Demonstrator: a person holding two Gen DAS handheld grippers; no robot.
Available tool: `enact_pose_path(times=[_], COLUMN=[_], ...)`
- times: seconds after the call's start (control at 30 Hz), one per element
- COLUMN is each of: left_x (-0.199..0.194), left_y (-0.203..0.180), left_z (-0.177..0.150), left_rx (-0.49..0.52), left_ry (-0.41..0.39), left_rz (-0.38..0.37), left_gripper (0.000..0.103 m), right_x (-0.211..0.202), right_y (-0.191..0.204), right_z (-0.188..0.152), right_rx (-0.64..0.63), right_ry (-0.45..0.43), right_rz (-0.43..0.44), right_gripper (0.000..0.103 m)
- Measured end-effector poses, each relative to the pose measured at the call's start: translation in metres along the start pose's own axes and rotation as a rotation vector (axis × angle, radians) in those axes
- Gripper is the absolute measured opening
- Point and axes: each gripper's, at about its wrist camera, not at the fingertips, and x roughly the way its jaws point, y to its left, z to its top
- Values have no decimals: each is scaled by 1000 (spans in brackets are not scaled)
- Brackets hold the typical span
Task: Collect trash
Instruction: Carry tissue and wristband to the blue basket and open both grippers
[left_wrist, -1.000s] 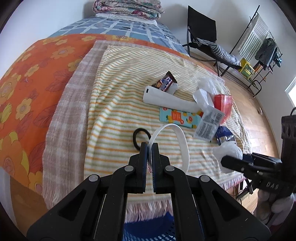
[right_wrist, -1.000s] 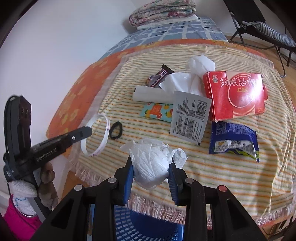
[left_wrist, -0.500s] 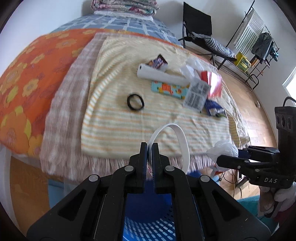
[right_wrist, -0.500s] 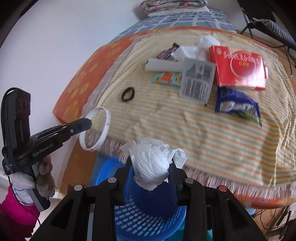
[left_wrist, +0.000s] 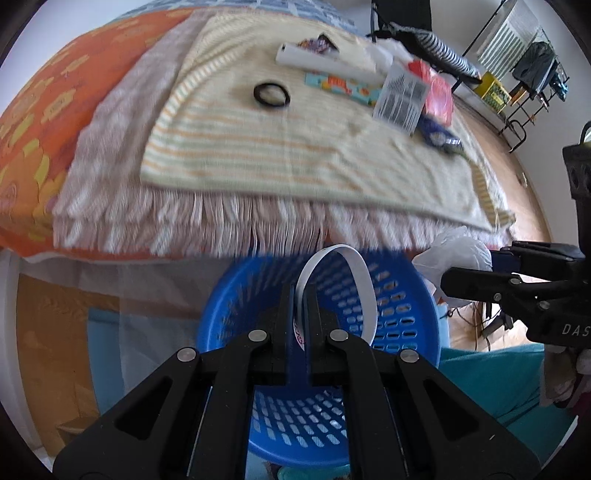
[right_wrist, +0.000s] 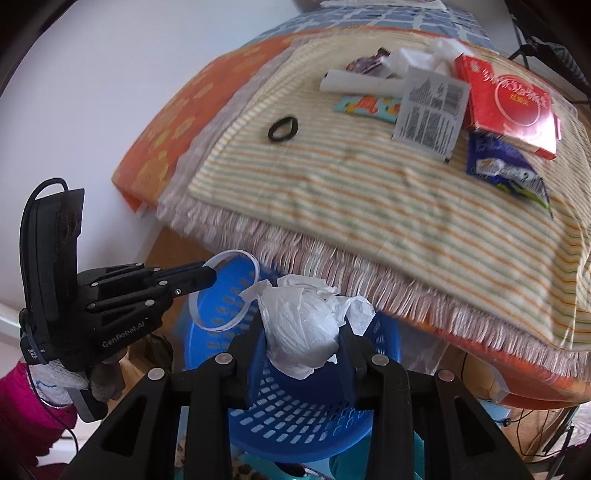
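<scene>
A blue slotted basket sits on the floor right at the foot of the bed, its rim just under the fringed edge of the bedding; the part of its inside I can see holds nothing. Both sets of tongs hang over it. The left tongs are pinched together on a thin white plastic ring, which stands up in a loop above the basket's opening. The right tongs are clamped around a crumpled white tissue wad, also above the basket, beside the ring.

Up on the bed a striped yellow blanket lies over an orange flowered cover, and more trash is spread on it: a black hair tie, a white roll, a red box, a blue snack wrapper, a white label sheet and a small colourful packet. Beyond the bed are a wooden floor, a black chair and a clothes rack
</scene>
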Motion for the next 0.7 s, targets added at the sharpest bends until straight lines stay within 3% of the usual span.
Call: enact_pose_path(times=[0.43, 0.53, 0.63, 0.7], left_x=[29, 33, 35, 35], left_y=[5, 7, 9, 9], left_z=[-29, -32, -33, -33], left_rx=[-1, -11, -15, -13], left_ry=[92, 112, 122, 119], left_rz=[34, 37, 43, 48], left_gripper=[2, 2, 16, 40], right_x=[38, 39, 38, 37], right_y=[18, 19, 20, 18], right_z=[-18, -18, -17, -16], right_rx=[-84, -90, -87, -80], right_ry=[131, 132, 118, 110], right_rz=[-33, -42, -50, -50], right_gripper=[38, 49, 66, 68])
